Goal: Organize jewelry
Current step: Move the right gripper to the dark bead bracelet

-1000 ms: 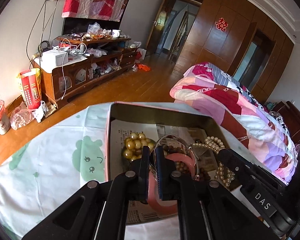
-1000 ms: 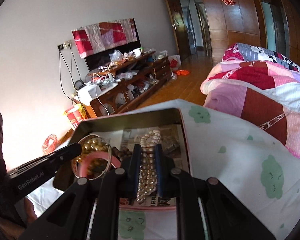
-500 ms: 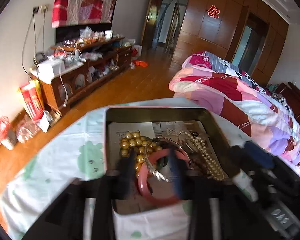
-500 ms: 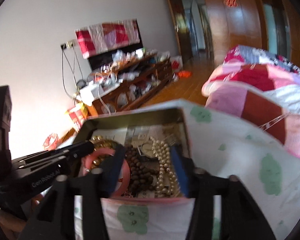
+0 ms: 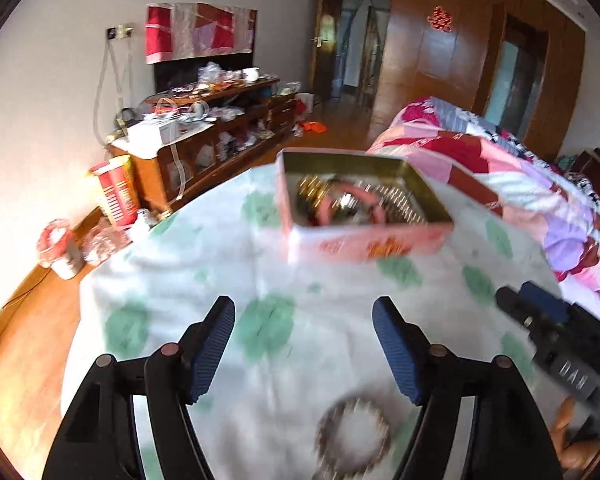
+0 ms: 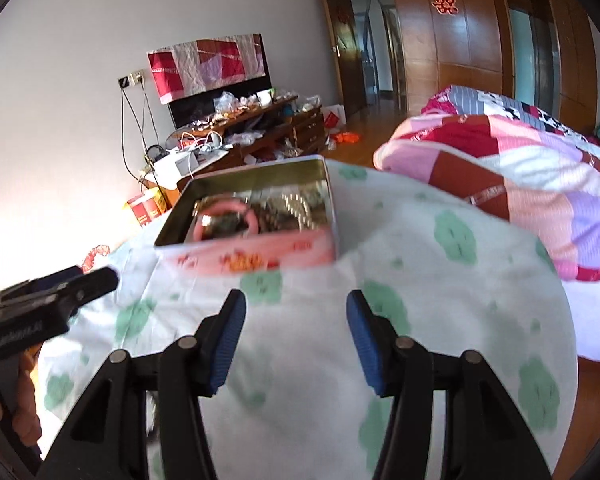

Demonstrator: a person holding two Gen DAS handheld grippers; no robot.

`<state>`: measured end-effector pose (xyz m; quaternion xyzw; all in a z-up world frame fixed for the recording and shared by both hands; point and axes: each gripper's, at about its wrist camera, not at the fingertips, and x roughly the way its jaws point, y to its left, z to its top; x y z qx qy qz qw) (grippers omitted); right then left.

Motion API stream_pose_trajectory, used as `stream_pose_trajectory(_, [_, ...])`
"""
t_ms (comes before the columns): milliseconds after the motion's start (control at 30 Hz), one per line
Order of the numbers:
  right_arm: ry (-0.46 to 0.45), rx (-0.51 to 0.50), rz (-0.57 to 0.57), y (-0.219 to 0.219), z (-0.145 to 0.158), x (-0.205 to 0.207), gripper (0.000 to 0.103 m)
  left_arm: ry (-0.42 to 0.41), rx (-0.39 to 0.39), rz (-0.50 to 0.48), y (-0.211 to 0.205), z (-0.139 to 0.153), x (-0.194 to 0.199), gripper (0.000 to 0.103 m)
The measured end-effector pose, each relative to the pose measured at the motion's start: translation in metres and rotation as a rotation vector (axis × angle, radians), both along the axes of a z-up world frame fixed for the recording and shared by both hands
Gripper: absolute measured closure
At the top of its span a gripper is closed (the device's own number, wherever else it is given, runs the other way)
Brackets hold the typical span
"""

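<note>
The left gripper (image 5: 303, 344) has its two blue-padded fingers (image 5: 212, 350) spread wide, with nothing between them. It hovers above a table draped in a white cloth with green cloud prints (image 5: 204, 264). Just below and between those fingers, on the cloth, lies a dark beaded bracelet (image 5: 354, 436); motion blur smears it, so it may be a ring of brown beads, but the detail is unclear.

The right gripper (image 6: 296, 334) also has its fingers (image 6: 360, 338) held well apart and empty, over the same cloth. In the right wrist view the left tool shows at the left edge as a black body with a hand beneath it.

Farther out on the table stands the open pink tin box (image 5: 364, 216) with gold-coloured inner walls. Inside it rest a pink bangle (image 6: 228, 218), gold beads (image 5: 312, 194) and a strand of pale pearls (image 5: 396, 200), all heaped together and blurred.

Beyond the table, to the right, is a bed with a pink and red patchwork quilt (image 5: 520, 184). To the left is a cluttered wooden TV cabinet (image 5: 204, 140) against the white wall, and a wooden wardrobe (image 6: 472, 40) stands at the back.
</note>
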<state>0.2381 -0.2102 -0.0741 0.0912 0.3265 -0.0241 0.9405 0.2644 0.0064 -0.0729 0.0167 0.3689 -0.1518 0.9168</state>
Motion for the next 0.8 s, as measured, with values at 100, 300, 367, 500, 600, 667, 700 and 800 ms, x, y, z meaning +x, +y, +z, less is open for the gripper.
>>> stream_pose_trajectory(100, [0.017, 0.017, -0.003, 0.004, -0.003, -0.015, 0.047, 0.022, -0.018, 0.007, 0.014, -0.007, -0.019, 0.031])
stream_pose_trajectory(300, [0.018, -0.01, 0.047, 0.02, -0.007, -0.044, 0.047, 0.033, -0.002, 0.016, 0.026, -0.018, -0.05, 0.031])
stream_pose_trajectory(367, [0.02, -0.015, 0.053, 0.024, -0.009, -0.051, 0.047, 0.034, -0.014, 0.008, 0.027, -0.021, -0.061, 0.031])
stream_pose_trajectory(500, [0.017, -0.016, 0.065, 0.028, -0.008, -0.061, 0.047, 0.049, -0.015, 0.005, 0.025, -0.027, -0.072, 0.031])
stream_pose_trajectory(600, [0.009, -0.014, 0.07, 0.031, -0.005, -0.067, 0.047, 0.037, -0.029, -0.007, 0.027, -0.027, -0.083, 0.031])
stream_pose_trajectory(667, [0.003, -0.016, 0.076, 0.034, -0.004, -0.072, 0.047, 0.035, -0.037, -0.021, 0.029, -0.027, -0.09, 0.031])
stream_pose_trajectory(700, [0.002, -0.019, 0.083, 0.036, -0.004, -0.074, 0.047, 0.036, -0.036, -0.026, 0.03, -0.028, -0.093, 0.031])
stream_pose_trajectory(800, [-0.001, -0.022, 0.097, 0.041, -0.005, -0.08, 0.047, 0.036, -0.026, -0.033, 0.031, -0.031, -0.1, 0.031])
